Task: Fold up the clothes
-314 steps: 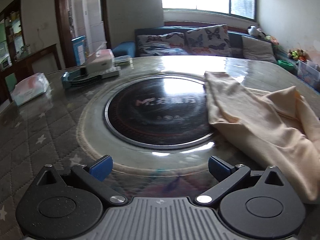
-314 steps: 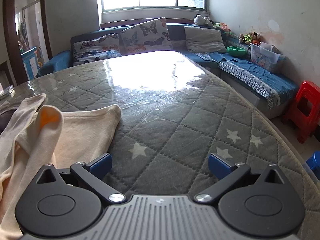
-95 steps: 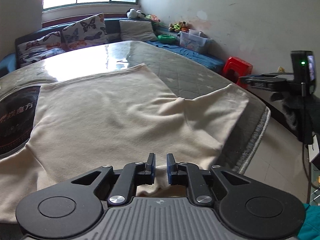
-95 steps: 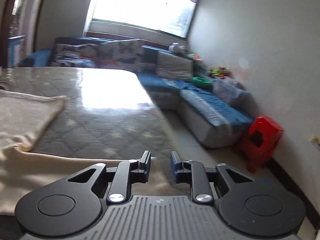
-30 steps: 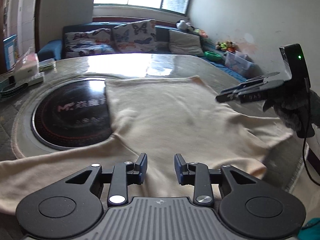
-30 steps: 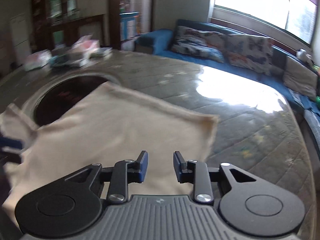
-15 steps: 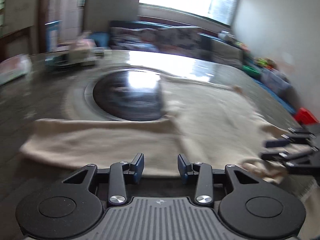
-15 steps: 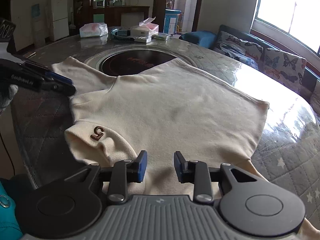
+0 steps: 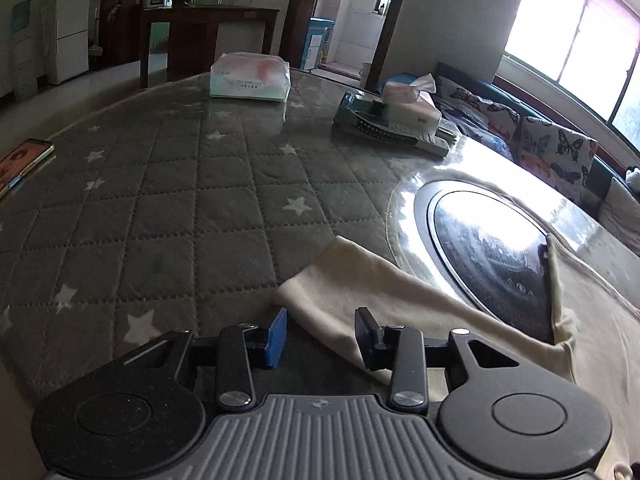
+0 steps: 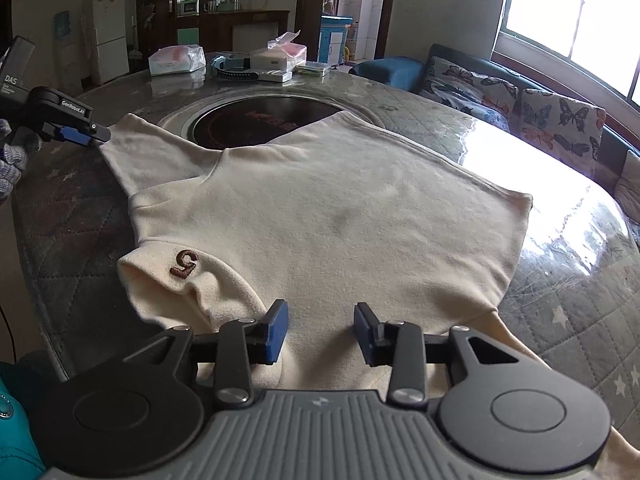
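Note:
A cream sweatshirt (image 10: 340, 208) with a brown "5" patch (image 10: 184, 262) lies spread flat on the round table. Its far sleeve (image 10: 132, 148) stretches toward the left edge. In the left wrist view that sleeve's cuff end (image 9: 340, 280) lies just ahead of my left gripper (image 9: 320, 332), which is open with the cuff between and slightly beyond the fingertips. The left gripper also shows in the right wrist view (image 10: 86, 134) at the cuff. My right gripper (image 10: 320, 330) is open over the near edge of the sweatshirt, holding nothing.
A black glass hotplate (image 9: 492, 256) is set in the table's middle, partly under the shirt. Tissue packs (image 9: 250, 78), a tissue box (image 9: 408, 102) and a remote lie at the far side. A phone (image 9: 24, 160) lies at the left edge. A sofa (image 10: 520, 104) stands beyond.
My left gripper has swung left to the sleeve's cuff end and opened a little wider. My right gripper has opened wider and stays over the near edge of the shirt.

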